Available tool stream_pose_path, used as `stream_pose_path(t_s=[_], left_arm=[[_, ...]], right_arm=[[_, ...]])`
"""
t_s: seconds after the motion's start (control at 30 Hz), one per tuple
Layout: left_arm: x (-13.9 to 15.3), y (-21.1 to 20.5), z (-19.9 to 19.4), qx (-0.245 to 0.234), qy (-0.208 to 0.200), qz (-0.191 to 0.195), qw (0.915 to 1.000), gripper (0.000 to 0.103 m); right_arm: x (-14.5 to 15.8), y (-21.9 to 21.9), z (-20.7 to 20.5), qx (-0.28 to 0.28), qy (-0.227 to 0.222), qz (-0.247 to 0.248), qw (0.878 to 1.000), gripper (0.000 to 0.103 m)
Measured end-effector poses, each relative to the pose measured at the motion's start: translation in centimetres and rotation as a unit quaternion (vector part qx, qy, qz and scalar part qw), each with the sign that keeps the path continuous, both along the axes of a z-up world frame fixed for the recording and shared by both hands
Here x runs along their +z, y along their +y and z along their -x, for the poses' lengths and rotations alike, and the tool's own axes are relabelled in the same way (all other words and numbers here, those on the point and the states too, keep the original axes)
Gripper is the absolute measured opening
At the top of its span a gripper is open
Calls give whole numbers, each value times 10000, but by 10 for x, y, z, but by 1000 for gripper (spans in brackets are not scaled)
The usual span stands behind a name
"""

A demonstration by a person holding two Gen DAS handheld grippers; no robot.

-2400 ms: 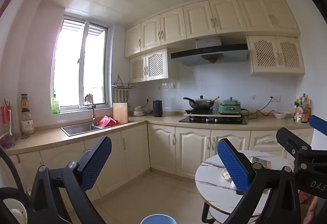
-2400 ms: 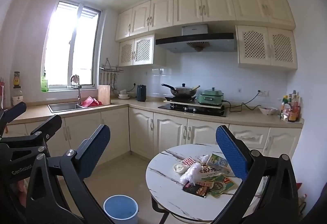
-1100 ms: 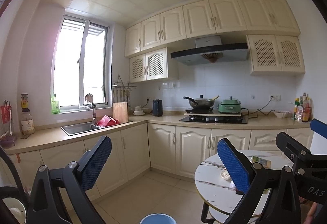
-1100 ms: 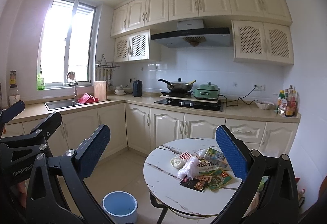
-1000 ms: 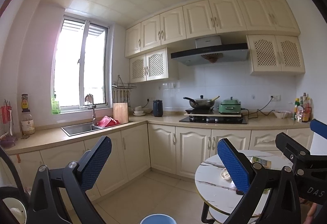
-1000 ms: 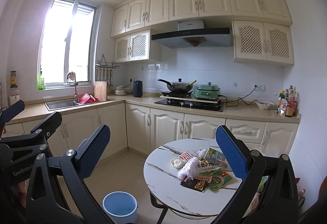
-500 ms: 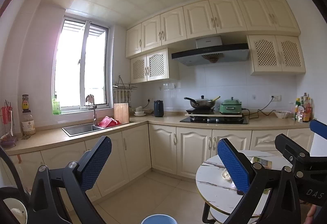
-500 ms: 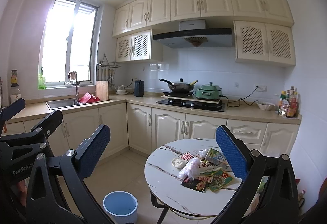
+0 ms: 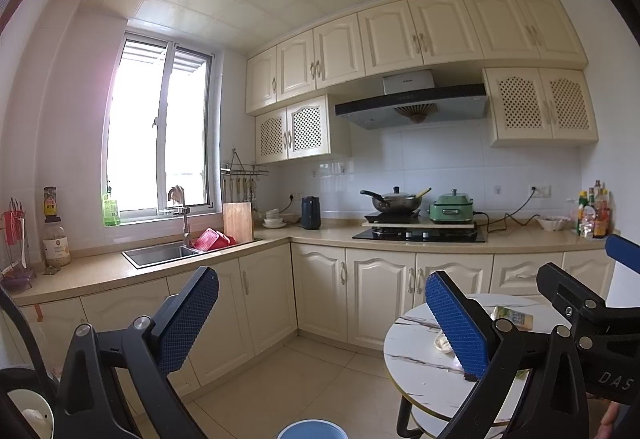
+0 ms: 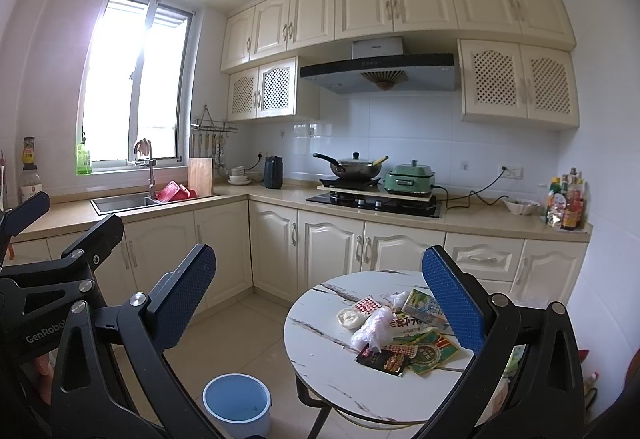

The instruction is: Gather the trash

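Left gripper (image 9: 320,319) and right gripper (image 10: 318,299): level, jaws wide apart, empty. Trash (image 10: 396,331) lies on the round table (image 10: 320,351), lower right; bin (image 10: 236,403) at bottom centre. Views barely changed since earlier frames.

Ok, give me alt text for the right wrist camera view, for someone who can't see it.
A round white marble-look table holds a pile of snack wrappers and a crumpled clear plastic bag, with a blue bin on the floor to its left. The open right gripper frames the view, cream kitchen cabinets and a stove behind.
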State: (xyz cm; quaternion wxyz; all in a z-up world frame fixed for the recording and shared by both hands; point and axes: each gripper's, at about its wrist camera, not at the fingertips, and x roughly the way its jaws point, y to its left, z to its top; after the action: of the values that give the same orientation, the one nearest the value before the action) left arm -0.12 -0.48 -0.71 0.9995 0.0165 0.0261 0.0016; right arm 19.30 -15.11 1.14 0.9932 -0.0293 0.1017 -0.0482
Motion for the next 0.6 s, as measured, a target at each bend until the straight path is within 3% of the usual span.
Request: stream_pose_path(t_s=[0.6], left_arm=[[-12,-4,-16,26,15,-12,10000,102]], right_arm=[[-8,-16,-2,-115,37,-61,9999,103]])
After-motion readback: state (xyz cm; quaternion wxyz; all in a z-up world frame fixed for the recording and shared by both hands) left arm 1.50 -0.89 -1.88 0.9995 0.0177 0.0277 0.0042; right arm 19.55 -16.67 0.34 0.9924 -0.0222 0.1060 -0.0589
